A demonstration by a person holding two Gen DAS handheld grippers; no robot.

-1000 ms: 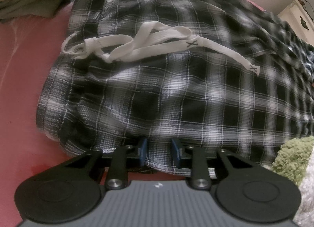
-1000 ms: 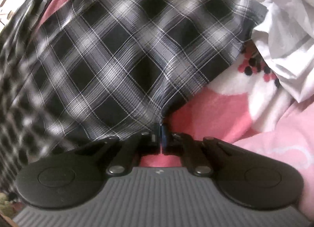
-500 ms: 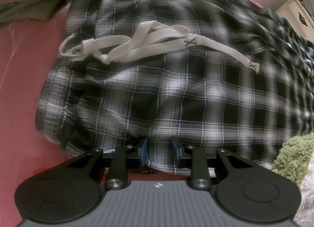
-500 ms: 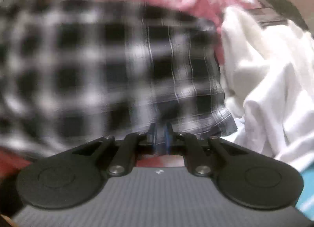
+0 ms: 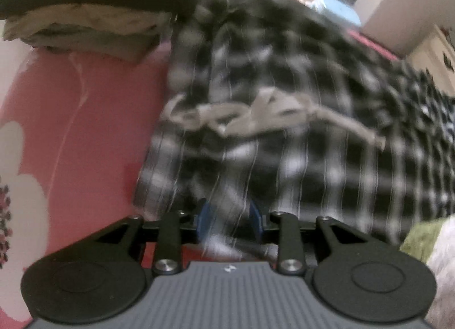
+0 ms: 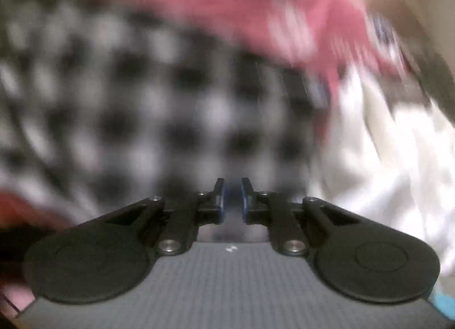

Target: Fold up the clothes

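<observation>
The plaid pants lie lengthwise across the pink bedspread, drawstring uppermost. The left gripper and the right gripper each pinch plaid cloth. Nothing written is legible.

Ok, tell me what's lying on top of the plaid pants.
A pale drawstring lies loosely across the plaid pants, blurred. The left gripper holds their near edge. Whatever is beneath the pants is covered; only pink bedding shows beside them.

The left gripper has its two blue-padded fingers set apart with a bunch of plaid cloth pinched between them. The right gripper has its fingers drawn close with a narrow gap, blurred plaid cloth lying in and ahead of that gap.
</observation>
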